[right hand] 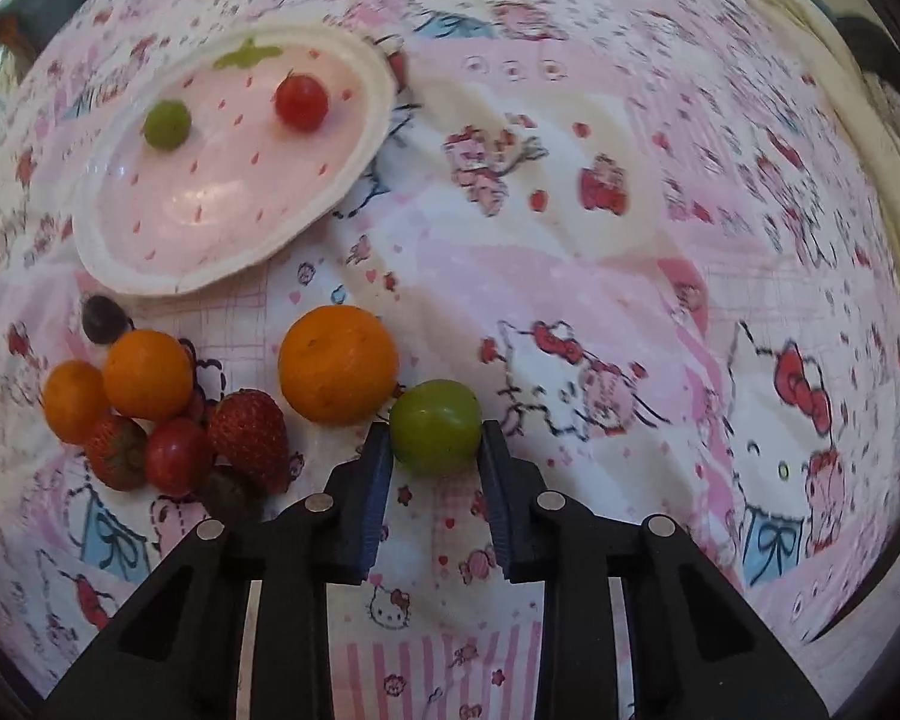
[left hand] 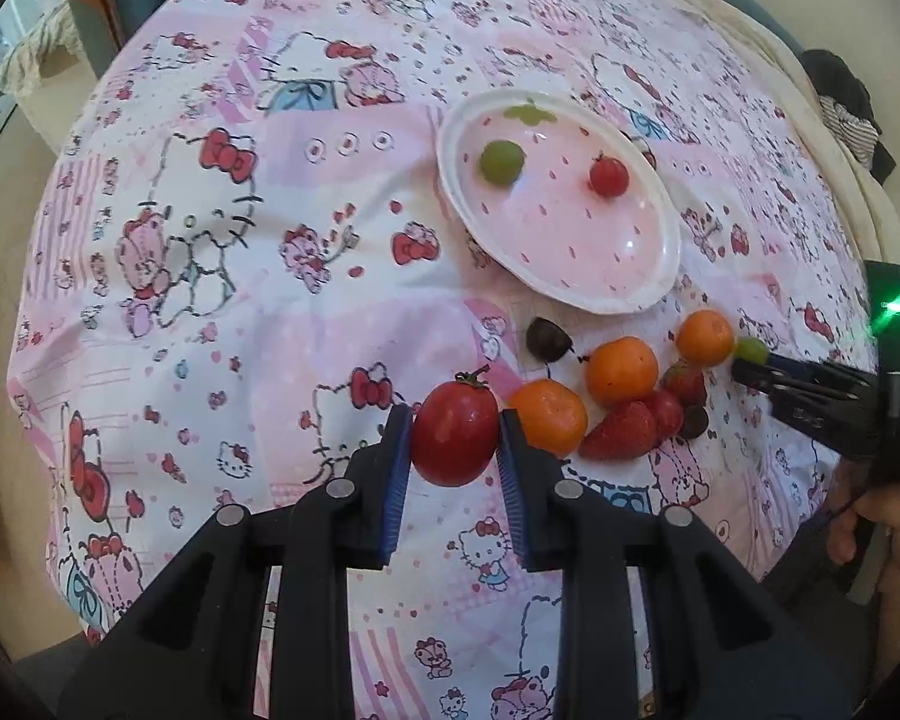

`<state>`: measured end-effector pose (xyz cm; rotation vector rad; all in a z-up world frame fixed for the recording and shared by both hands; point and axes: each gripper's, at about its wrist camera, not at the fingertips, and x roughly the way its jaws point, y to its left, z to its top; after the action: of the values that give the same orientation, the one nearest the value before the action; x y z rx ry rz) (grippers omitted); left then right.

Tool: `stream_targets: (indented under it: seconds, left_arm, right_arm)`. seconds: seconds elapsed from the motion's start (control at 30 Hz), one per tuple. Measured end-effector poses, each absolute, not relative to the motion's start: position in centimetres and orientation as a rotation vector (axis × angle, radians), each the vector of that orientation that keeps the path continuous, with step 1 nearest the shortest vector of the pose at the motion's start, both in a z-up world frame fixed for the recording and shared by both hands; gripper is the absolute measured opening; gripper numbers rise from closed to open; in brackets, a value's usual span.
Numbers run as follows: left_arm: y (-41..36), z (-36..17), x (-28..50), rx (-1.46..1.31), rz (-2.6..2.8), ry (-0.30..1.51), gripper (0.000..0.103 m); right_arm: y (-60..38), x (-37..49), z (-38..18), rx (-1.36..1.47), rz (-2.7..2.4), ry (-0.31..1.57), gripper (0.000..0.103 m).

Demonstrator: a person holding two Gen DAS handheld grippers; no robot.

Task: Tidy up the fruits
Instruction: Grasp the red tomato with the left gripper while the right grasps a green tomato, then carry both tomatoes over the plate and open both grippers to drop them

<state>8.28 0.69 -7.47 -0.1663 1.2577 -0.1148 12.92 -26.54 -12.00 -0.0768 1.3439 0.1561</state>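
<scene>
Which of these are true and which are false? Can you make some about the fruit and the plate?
1. The left gripper holds a red tomato. True.
2. The plate holds three oranges. False: it holds one green grape and one small red tomato.
3. The right gripper is shut on a green fruit. True.
4. The strawberries lie on the plate. False: they lie on the cloth, beside the oranges.
</scene>
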Motion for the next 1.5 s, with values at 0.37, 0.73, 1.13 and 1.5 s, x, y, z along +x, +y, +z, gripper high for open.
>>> stream_targets:
  seconds: [0.37, 0.73, 1.13, 1.5]
  left_arm:
    - [2.2, -4.1, 8.9, -0.161, -0.031, 1.104, 0.024]
    - [0.7, -2.2, 14.2, -0.113, -0.052, 1.048, 0.024]
    - [-2.9, -6.7, 19.4, -0.064, -0.097, 1.116, 0.024]
    - [-4.2, -10.9, 20.4, -0.034, -0.17, 1.173, 0.025]
  right_arm:
    - [-28.6, 12.5, -5.9, 0.253, 0.285, 1.149, 0.03]
    - [-26.1, 17.1, -4.0, 0.307, 0.384, 1.076, 0.03]
    - [-23.3, 21.5, -7.9, 0.253, 0.391, 1.166, 0.03]
    - [-22.2, 23.6, -11.6, 0.219, 0.373, 1.254, 0.03]
